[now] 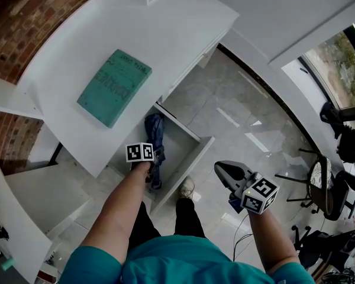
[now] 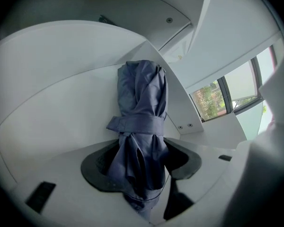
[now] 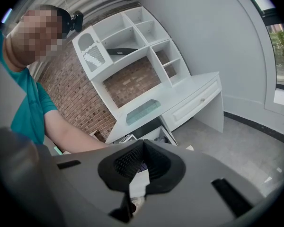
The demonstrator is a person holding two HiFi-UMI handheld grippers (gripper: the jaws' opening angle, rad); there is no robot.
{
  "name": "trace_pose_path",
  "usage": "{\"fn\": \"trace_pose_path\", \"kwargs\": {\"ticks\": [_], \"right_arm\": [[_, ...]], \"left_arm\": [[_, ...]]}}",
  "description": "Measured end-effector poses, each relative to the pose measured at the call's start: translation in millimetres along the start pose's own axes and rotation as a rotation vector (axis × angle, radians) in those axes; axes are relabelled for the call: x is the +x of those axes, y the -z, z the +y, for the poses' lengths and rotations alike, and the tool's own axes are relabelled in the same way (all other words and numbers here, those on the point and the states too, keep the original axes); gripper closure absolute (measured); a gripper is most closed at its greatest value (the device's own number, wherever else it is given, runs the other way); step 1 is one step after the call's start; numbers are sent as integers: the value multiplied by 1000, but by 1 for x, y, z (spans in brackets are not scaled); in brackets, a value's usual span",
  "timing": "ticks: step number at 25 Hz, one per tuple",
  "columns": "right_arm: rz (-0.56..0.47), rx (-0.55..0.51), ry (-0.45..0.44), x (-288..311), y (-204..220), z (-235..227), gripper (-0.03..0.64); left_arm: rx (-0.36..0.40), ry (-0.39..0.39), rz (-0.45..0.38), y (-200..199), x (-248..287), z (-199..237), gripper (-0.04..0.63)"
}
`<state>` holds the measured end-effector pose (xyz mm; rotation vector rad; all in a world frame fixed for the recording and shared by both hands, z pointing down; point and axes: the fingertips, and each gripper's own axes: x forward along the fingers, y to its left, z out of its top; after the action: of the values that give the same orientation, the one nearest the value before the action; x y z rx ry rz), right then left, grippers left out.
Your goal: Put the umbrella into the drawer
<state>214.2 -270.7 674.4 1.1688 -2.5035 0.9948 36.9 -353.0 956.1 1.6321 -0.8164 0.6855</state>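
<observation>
Brick-walled room, white table (image 1: 165, 34): left gripper (image 2: 141, 162) fingers (image 2: 97, 167) are clamping the folded blue umbrella (image 2: 142, 98), already dipping inside the open drawer (image 1: 184, 169). I'd be laying it flat before releasing. Right gripper (image 1: 225, 171) is idling, fingers together.

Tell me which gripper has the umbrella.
The left gripper, down in the open drawer, with the blue umbrella between its jaws; the right gripper, over the floor, holds nothing.

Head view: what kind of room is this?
Probably a home study or small office: a white desk with an open drawer, a white shelf unit against a brick wall, and office chairs by the window.
</observation>
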Motion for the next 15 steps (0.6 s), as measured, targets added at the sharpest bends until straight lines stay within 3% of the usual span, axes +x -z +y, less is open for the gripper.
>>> {"fn": "trace_pose_path", "kwargs": {"ticks": [15], "right_arm": [[-13, -11, -25, 0, -5, 20, 594]], "left_arm": [[-15, 18, -62, 2, -14, -7, 318]]}}
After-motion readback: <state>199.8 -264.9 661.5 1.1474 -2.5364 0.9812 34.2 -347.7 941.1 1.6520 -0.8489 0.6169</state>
